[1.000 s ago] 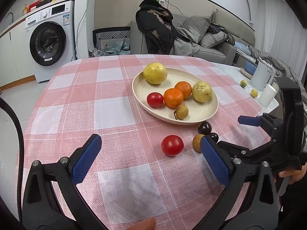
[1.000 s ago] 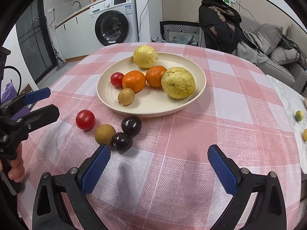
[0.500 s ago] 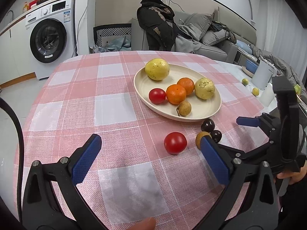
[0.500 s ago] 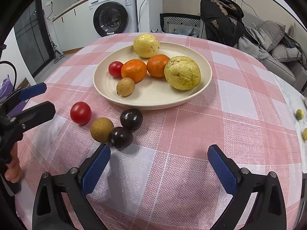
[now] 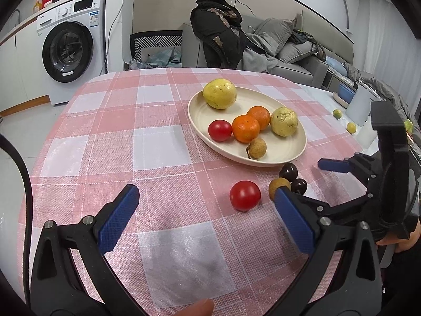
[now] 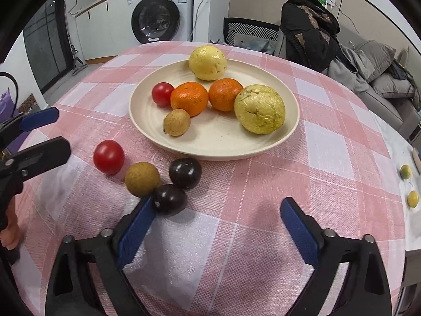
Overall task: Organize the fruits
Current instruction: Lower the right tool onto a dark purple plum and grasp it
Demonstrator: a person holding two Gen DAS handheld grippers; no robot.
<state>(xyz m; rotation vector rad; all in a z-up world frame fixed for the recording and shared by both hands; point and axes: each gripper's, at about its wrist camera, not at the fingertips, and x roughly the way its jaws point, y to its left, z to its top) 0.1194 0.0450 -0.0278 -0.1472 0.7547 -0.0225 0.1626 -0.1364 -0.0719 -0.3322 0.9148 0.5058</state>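
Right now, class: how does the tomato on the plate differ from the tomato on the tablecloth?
The tomato on the plate lies inside the plate, touching an orange; the tomato on the tablecloth lies outside the plate, near a brown fruit without clearly touching it. The plate's tomato sits farther from both grippers. Both are round, red and glossy.

Bench point(image 6: 329, 147): round, covered by a pink-and-white checked cloth point(image 6: 236, 237).
Directly on the cloth, right wrist view:
- plate point(image 6: 263, 150), cream, at centre, holding fruit.
- tomato point(image 6: 108, 157), at 8 o'clock of the plate, apart from it.
- brown fruit point(image 6: 142, 176), at 7 o'clock.
- two dark plums point(image 6: 185, 173) point(image 6: 169, 199), at 6 to 7 o'clock, touching; the nearer touches the brown fruit.
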